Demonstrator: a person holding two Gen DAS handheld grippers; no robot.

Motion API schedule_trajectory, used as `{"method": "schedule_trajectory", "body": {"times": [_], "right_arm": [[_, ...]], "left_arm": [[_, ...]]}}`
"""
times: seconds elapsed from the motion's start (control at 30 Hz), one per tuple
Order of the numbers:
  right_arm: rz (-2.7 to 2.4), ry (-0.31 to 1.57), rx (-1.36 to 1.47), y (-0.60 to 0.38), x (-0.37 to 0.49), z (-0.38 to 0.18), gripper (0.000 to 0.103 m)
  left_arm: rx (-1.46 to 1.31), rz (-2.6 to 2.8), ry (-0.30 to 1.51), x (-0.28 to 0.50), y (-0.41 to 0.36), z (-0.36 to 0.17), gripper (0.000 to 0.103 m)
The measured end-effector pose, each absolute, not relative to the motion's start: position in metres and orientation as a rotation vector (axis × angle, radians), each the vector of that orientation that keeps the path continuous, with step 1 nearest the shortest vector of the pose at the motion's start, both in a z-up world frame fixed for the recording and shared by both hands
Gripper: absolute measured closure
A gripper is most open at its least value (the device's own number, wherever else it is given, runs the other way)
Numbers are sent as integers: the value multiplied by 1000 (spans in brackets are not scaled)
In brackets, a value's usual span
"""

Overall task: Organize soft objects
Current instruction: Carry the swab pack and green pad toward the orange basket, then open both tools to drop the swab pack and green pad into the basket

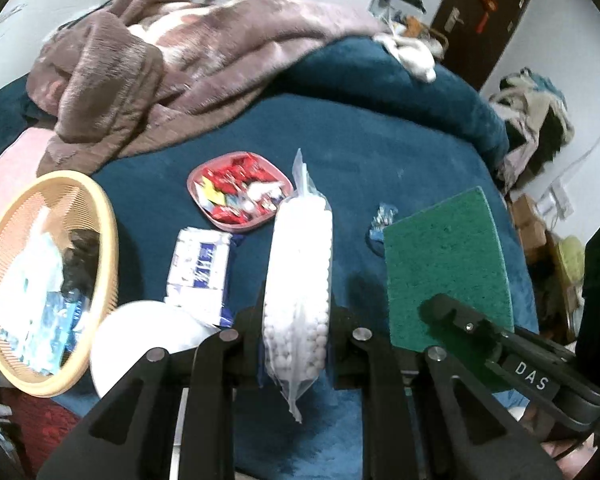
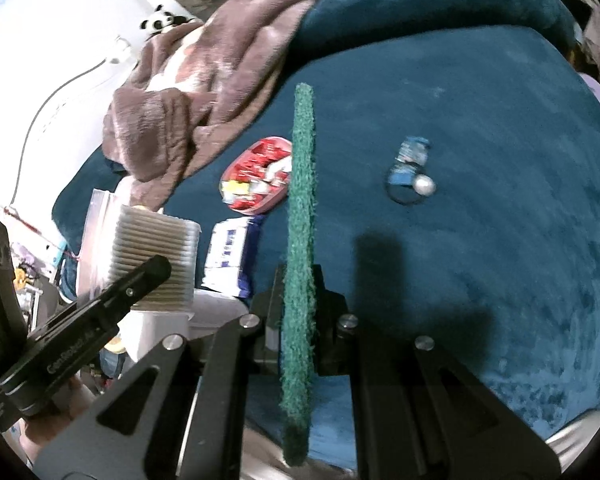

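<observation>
Left gripper [image 1: 296, 336]: clamped on a clear zip bag of cotton swabs [image 1: 298, 272], held edge-on above the blue bedspread [image 1: 400, 140]. From the right wrist cam the same bag [image 2: 152, 256] showed its flat side, swabs stacked in neat rows.
Right gripper [image 2: 298, 312]: pinching a green scouring pad [image 2: 300, 216], thin edge up, also off the bed. Left cam caught its broad face [image 1: 444, 264].
Basket [image 1: 4, 216]: tan, at the left, already had some packets and something dark in it.
Pink tray [image 1: 240, 192]: on the bedspread, full of red snack wrappers.
Tissue pack [image 1: 200, 272]: white and blue, lying just in front of the tray.
Hair tie [image 2: 412, 176]: blue with a pearl bead, alone to the right.
Blanket [image 1: 160, 64]: brown, fuzzy, heaped up at the back.
</observation>
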State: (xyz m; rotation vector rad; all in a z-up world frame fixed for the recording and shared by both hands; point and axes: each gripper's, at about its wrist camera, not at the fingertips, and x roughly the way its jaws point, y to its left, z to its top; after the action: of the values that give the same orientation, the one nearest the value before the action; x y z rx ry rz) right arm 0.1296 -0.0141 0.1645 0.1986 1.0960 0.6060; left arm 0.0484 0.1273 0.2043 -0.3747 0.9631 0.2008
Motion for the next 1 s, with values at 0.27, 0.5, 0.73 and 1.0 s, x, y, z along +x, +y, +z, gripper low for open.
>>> {"method": "schedule_trajectory", "body": {"times": [0.27, 0.5, 0.73, 1.0], "right_arm": [[700, 1068, 132, 51, 122, 188, 94], [791, 1051, 72, 113, 110, 200, 94], [911, 1075, 32, 182, 94, 201, 94], [998, 1192, 14, 263, 82, 171, 94]], "left_arm": [[-437, 270, 878, 22, 181, 231, 83], [-488, 353, 846, -8, 236, 236, 83], [-542, 464, 826, -44, 302, 228, 83], [-621, 593, 850, -79, 370, 197, 83]]}}
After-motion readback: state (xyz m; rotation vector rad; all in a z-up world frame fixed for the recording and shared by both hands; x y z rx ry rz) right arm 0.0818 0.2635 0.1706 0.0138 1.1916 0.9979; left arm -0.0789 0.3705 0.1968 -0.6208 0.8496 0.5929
